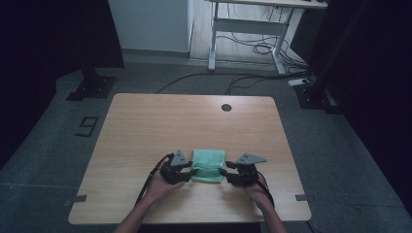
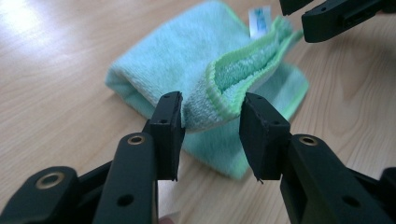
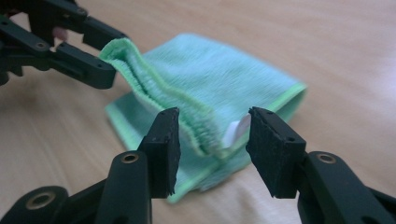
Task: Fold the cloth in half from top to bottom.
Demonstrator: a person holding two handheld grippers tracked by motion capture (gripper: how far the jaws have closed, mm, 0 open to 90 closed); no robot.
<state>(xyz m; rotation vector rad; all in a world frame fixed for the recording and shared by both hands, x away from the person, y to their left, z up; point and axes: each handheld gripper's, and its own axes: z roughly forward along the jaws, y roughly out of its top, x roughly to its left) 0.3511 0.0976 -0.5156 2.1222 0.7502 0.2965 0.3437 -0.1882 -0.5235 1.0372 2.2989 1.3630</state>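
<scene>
Near the person's edge of the wooden table (image 1: pixel 145 121), about midway along its width, lies a folded green towel (image 1: pixel 208 166), light green piping running round its hems and a small white label (image 2: pixel 259 19) at one corner. Its upper layer is raised into a ridge along the near hem, so the piped edge (image 3: pixel 154 88) stands off the lower layers, which lie flat on the wood. At the towel's left side sits the left gripper (image 1: pixel 192 171); in the left gripper view its jaws stand apart with the raised corner of the hem between them, the left pad touching or nearly touching the cloth and the right pad clear of it, so nothing is clamped. At the towel's right side sits the right gripper (image 1: pixel 222 172); in the right gripper view its jaws are likewise spread, with the folded hem and the white label lying in the gap and neither pad pressed on the fabric. Each gripper is held by one of the person's hands, forearms entering from the table's near edge. Beyond the towel the tabletop is bare up to a round cable hole (image 1: pixel 226 107) near the far edge, with open wood to both sides. Past the table lie grey floor, trailing cables (image 1: pixel 252 48) and the legs of a white desk (image 1: pixel 248 29).
</scene>
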